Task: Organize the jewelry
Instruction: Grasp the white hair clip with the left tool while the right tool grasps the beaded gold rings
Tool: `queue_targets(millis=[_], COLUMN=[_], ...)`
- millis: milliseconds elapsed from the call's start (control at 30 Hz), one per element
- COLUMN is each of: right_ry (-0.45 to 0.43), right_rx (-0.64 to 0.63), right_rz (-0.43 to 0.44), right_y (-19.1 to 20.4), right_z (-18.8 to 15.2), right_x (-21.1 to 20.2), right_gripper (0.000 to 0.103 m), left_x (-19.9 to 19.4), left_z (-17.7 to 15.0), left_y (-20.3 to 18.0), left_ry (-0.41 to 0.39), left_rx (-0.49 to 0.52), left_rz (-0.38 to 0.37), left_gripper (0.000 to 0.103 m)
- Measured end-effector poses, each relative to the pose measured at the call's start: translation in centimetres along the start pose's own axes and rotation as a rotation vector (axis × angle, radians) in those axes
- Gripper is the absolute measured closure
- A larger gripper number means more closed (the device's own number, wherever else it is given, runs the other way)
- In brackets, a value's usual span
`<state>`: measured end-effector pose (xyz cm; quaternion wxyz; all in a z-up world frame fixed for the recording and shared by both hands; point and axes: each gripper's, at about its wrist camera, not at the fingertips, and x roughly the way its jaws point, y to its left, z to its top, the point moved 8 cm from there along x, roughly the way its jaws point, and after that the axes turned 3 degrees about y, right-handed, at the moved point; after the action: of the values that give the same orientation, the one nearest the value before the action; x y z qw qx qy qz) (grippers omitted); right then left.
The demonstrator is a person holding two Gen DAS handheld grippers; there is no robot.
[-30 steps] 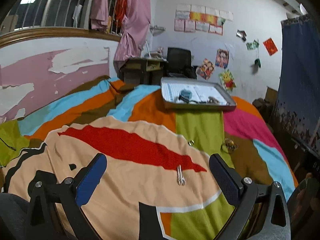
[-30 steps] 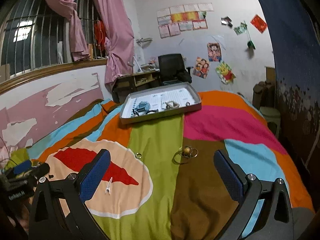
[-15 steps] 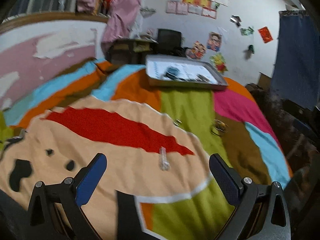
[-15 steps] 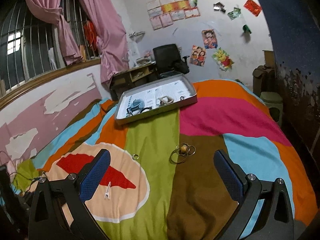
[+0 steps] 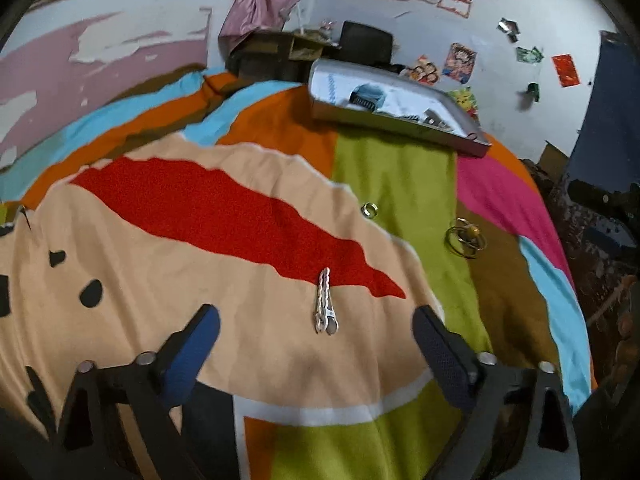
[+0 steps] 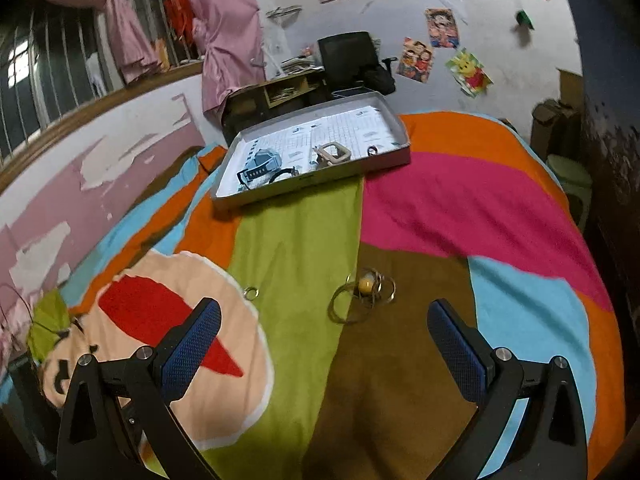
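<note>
Silver hair clip (image 5: pixel 326 304) is lying on the striped bedspread (image 5: pixel 396 184), long axis pointing toward the tray (image 5: pixel 400 124), between the wide-open, empty left tool (image 5: pixel 316 332). Right tool (image 6: pixel 324 336), equally spread and empty, is hovering short of the coiled necklace (image 6: pixel 362 292). The tray, beyond a ring (image 5: pixel 370 210), is holding small jewelry pieces.

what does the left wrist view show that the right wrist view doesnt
Only the left wrist view shows the silver hair clip, lying on the peach patch of the bedspread between the open left gripper fingers.

Only the right wrist view shows the tray's inside clearly, including the beige square frame, plus the barred window.

Both show the tray, the small ring, the wire bangles with a yellow bead and the bedspread. The right gripper is open too.
</note>
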<state>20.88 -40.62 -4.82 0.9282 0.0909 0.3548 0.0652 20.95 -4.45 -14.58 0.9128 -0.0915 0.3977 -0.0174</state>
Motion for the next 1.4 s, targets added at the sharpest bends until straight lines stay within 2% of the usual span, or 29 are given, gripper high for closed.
queue_targets(millis=[233,300,367,400,467,533,700,867,933,1133,1233,1400], right_ry=[0.001,0.03,0.076,0.096,0.139,0.188,0.26,0.288,0.308,0.331,0.349,0.441], right_rx=[-0.041,-0.026,0.018,0.04,0.087,0.134,0.164,0.143,0.143,0.165,0.155,0.082], right_rz=[0.021,0.033,0.04,0.042,0.026,0.018,0.024,0.013,0.004,0.014,0.053,0.164], right_y=[0.0,-0.6,-1.6,-2.1,-3.0,-3.8,-3.7,-2.7,-2.5,-1.9,-1.0,2.0], right_z=[1.1,0.9,0.4,0.1,-0.8,-1.8,-3.6,-4.4,-4.8,-5.5,-5.9,-7.1], right_x=[4.5,6.1,7.9,8.7,10.3,11.5,13.4,14.9,15.5,16.5,16.7,17.5], right_gripper=[0.002,0.002,0.005,0.01,0.021,0.036,0.048,0.066,0.079,0.095,0.098,0.098], left_x=[4.0,4.9,5.2,5.3,5.7,6.2,7.0,7.8,8.1,8.6,8.6,8.4], left_z=[-0.9,-1.5,-1.5,-1.4,-1.4,-1.6,-1.5,-1.1,-0.9,-0.5,-0.4,-0.4], left_y=[-0.4,-0.2,0.0,0.1,0.0,-0.2,-1.0,-1.5,-1.7,-2.2,-2.3,-2.3], left_ry=[0.095,0.128,0.125,0.12,0.121,0.14,0.165,0.176,0.177,0.17,0.166,0.156], left_rx=[-0.022,-0.047,-0.064,-0.068,-0.063,-0.048,-0.013,-0.015,-0.02,-0.027,-0.04,-0.048], left_rz=[-0.004,-0.017,-0.018,-0.021,-0.013,-0.005,-0.012,-0.041,-0.057,-0.093,-0.118,-0.138], left_gripper=[0.037,0.044,0.049,0.05,0.063,0.071,0.089,0.092,0.092,0.092,0.092,0.092])
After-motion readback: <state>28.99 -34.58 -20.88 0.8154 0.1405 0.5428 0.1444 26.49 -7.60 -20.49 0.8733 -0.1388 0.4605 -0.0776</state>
